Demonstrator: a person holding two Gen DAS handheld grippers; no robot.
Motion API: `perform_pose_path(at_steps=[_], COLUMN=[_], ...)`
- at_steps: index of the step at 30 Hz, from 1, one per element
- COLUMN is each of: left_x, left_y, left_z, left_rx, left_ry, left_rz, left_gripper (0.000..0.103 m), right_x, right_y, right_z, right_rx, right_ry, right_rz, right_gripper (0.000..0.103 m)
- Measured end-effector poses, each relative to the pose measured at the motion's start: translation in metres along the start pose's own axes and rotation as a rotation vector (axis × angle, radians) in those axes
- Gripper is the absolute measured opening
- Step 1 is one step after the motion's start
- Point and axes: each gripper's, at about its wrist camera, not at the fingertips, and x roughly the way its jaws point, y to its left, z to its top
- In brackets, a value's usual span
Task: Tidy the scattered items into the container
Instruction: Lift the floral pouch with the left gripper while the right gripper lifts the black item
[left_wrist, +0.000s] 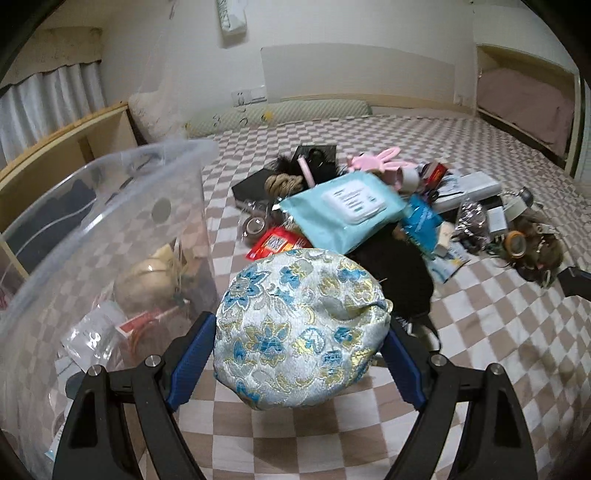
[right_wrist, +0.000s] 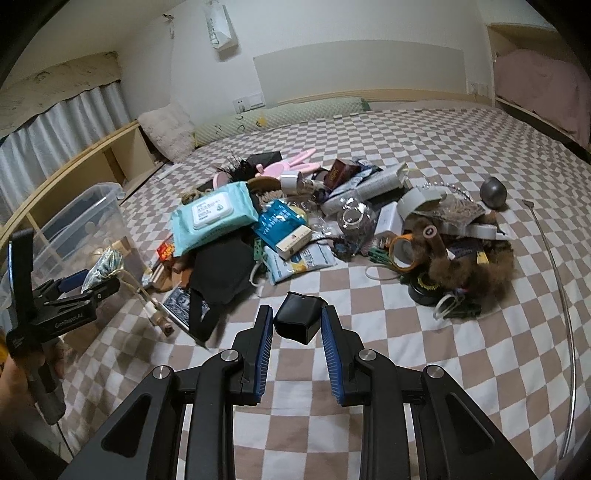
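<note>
Two grippers are loaded: the left gripper (left_wrist: 301, 354) has its fingers clamped around a brocade pouch (left_wrist: 301, 332) beside the clear container (left_wrist: 110, 206), while the right gripper (right_wrist: 297, 332) pinches a small black box (right_wrist: 298, 316) above the checkered bed (right_wrist: 424, 350).

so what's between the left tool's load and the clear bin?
Nothing in the left wrist view: the brocade pouch in the left tool hangs beside the clear bin, only checkered bedspread showing between.

Container (left_wrist: 110, 206) left of item pile (left_wrist: 369, 206)
</note>
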Motion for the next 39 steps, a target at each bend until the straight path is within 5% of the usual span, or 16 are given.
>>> perform_pose_path(at_steps=[18, 39], left_x=[-0.038, -0.095], left_y=[-0.007, 0.029], left_z=[0.016, 0.041], left_rx=[0.011, -0.025], left_ry=[-0.072, -0.204], left_rz=[-0.026, 0.036], left_gripper=[0.086, 0.086], right_x=[-0.023, -0.054], right_y=[0.025, 0.081], right_z=[0.024, 0.071], right_rx=[-0.021, -0.078], right_ry=[-0.076, -0.195], right_rz=[0.026, 0.102], right_gripper=[0.027, 0.027])
